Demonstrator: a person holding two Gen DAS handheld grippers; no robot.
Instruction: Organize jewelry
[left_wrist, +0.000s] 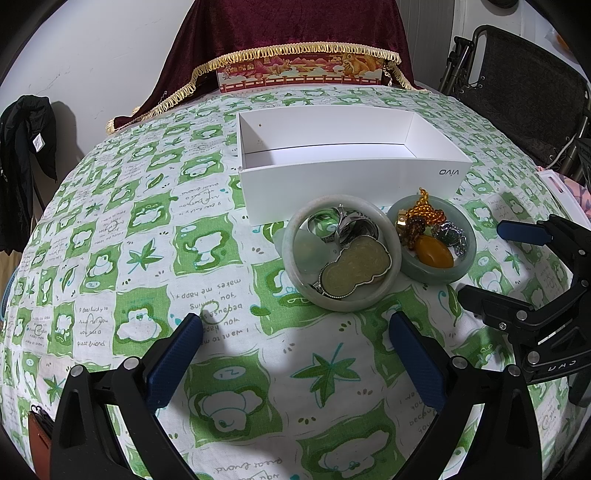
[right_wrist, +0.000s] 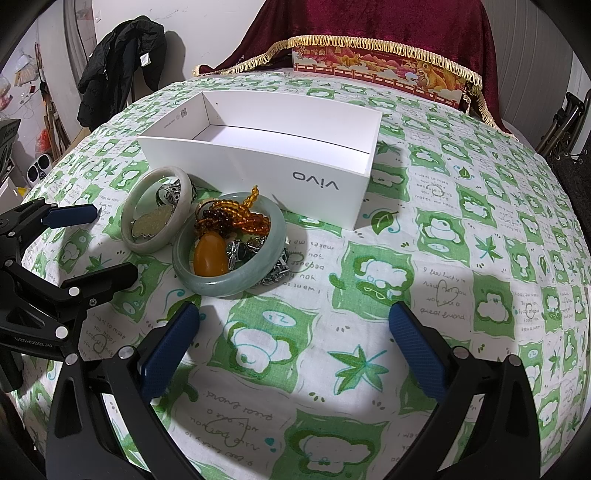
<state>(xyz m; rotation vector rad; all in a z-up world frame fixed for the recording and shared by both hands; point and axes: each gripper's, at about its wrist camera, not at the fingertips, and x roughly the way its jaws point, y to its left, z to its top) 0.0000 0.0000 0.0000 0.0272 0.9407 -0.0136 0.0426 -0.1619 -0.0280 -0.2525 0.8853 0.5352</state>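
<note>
Two jade bangles lie side by side on the green-and-white tablecloth, in front of an empty white vivo box (left_wrist: 354, 184) (right_wrist: 258, 170). The pale bangle (left_wrist: 295, 266) (right_wrist: 129, 229) rings silver rings and a gourd-shaped pendant (left_wrist: 354, 267). The greener bangle (left_wrist: 461, 266) (right_wrist: 273, 236) rings an amber stone (left_wrist: 434, 254) (right_wrist: 210, 254), amber beads and silver pieces. My left gripper (left_wrist: 295, 328) is open and empty, just short of the pale bangle. My right gripper (right_wrist: 293, 317) is open and empty, near the green bangle's right; it also shows in the left wrist view (left_wrist: 495, 258).
A maroon fringed cloth (left_wrist: 295, 33) and a decorated red box (left_wrist: 299, 74) stand at the table's far edge. A black jacket (right_wrist: 118, 55) hangs at the left wall. A folded chair (left_wrist: 524, 92) stands at the right. A brown pouch (left_wrist: 37, 432) lies near the left.
</note>
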